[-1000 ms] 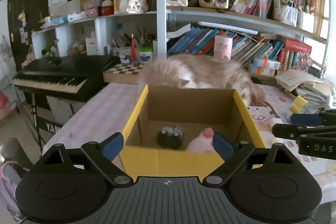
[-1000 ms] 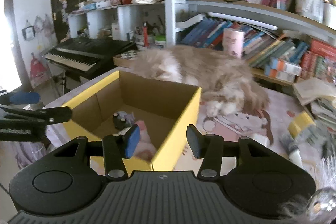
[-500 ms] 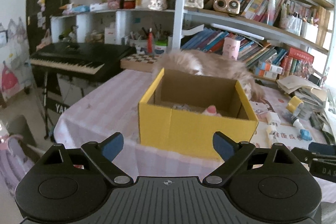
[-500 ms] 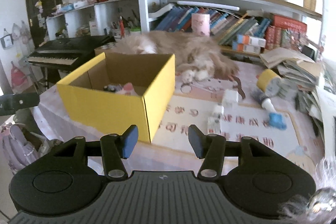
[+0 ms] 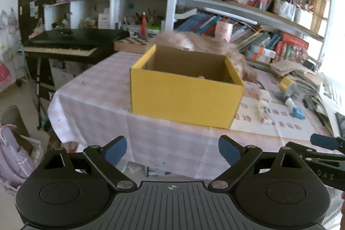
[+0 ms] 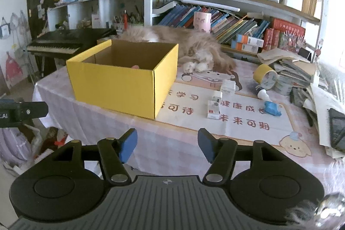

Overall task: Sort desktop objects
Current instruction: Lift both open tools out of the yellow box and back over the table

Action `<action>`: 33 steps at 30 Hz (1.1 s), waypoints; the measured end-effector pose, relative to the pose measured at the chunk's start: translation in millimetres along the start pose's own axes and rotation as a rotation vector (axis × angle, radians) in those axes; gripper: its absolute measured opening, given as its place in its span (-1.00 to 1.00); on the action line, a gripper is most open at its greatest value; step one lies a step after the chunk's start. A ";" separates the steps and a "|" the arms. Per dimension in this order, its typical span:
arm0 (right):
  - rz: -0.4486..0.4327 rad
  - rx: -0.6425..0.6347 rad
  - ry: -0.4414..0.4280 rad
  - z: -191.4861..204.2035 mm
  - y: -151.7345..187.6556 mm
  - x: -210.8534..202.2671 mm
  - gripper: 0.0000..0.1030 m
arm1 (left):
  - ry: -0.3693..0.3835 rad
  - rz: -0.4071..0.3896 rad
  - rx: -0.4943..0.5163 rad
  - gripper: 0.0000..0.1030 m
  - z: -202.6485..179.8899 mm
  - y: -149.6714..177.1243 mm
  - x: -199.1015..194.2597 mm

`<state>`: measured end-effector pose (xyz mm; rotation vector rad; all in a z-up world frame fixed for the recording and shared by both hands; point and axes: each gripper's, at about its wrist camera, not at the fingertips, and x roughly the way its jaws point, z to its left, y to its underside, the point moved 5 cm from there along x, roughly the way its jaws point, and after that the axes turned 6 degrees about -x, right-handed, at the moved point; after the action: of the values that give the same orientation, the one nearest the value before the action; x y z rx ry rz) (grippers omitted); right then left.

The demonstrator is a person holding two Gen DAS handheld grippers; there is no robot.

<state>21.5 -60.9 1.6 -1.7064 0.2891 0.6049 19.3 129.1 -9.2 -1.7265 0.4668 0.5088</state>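
On the left of the pink-checked table stands the yellow cardboard box, open-topped, with something pink barely showing inside, too hidden to name. Behind it a long-haired cat lies asleep against the bookshelf. Right of the box, on the printed mat, lie two small white cartons, a third white carton just beyond, a blue toy-like piece, a white squeeze bottle and a roll of yellow tape on its side. The cartons look light and thin-walled, so I would pinch across the narrow faces gently; the tape roll is stiff and best taken by its rim. The left gripper hangs before the table edge, jaws wide apart and empty. The right gripper has its jaws opening, nothing between them.
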 end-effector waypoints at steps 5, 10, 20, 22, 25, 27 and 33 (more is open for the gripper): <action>0.027 0.006 0.025 -1.7 13.4 -7.6 0.25 | 0.035 0.029 0.021 0.83 -8.4 13.9 -0.2; 0.044 0.041 0.055 -11.1 21.9 -12.6 0.33 | 0.074 0.051 0.036 0.83 -16.7 21.8 2.9; 0.075 0.054 0.099 -26.3 35.0 -15.8 0.43 | 0.141 0.085 0.076 0.83 -42.5 28.2 14.1; 0.079 0.064 0.112 -32.9 37.2 -16.0 0.45 | 0.157 0.090 0.093 0.83 -51.2 28.2 17.2; 0.088 0.080 0.132 -43.5 40.7 -16.7 0.47 | 0.185 0.105 0.124 0.83 -66.4 29.3 22.5; 0.092 0.093 0.147 -52.2 42.9 -16.8 0.48 | 0.202 0.115 0.145 0.83 -76.5 30.5 26.3; 0.115 0.134 0.172 -76.3 49.6 -12.3 0.49 | 0.231 0.126 0.199 0.83 -104.3 30.7 36.7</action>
<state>4.2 -147.4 -23.8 -1.6221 0.5416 0.5104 41.2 19.5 -35.0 -1.5766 0.7697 0.3401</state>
